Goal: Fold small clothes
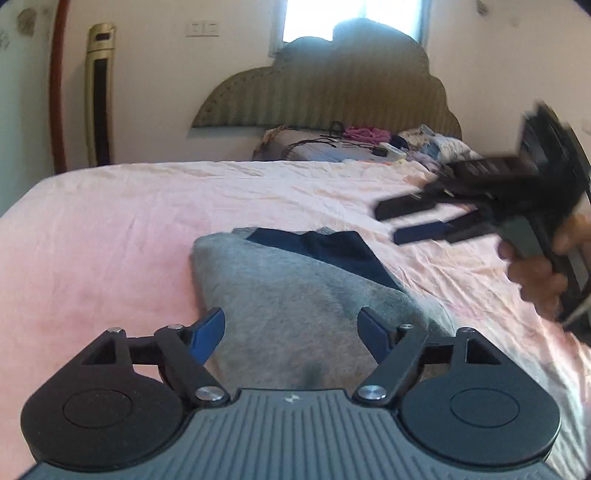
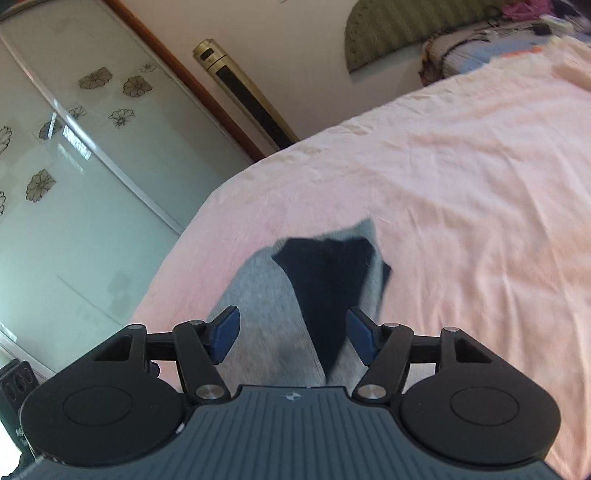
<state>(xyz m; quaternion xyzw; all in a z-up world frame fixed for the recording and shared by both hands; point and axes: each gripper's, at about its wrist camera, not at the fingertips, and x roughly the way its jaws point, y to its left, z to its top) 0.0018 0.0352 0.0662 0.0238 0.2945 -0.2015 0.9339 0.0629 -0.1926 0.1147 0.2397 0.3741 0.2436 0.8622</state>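
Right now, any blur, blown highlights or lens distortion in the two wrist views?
Left wrist view: the window is blown out, the right gripper is motion-smeared, while the grey garment and left gripper stay sharp. Right wrist view: the garment's edges are softly smeared, the wardrobe door shows glare, and fisheye bends the pink sheet's edge.

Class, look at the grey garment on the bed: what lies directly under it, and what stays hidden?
The grey garment with its navy panel lies on the pink bedsheet, which shows all round it. Whatever lies between its folded layers is covered.
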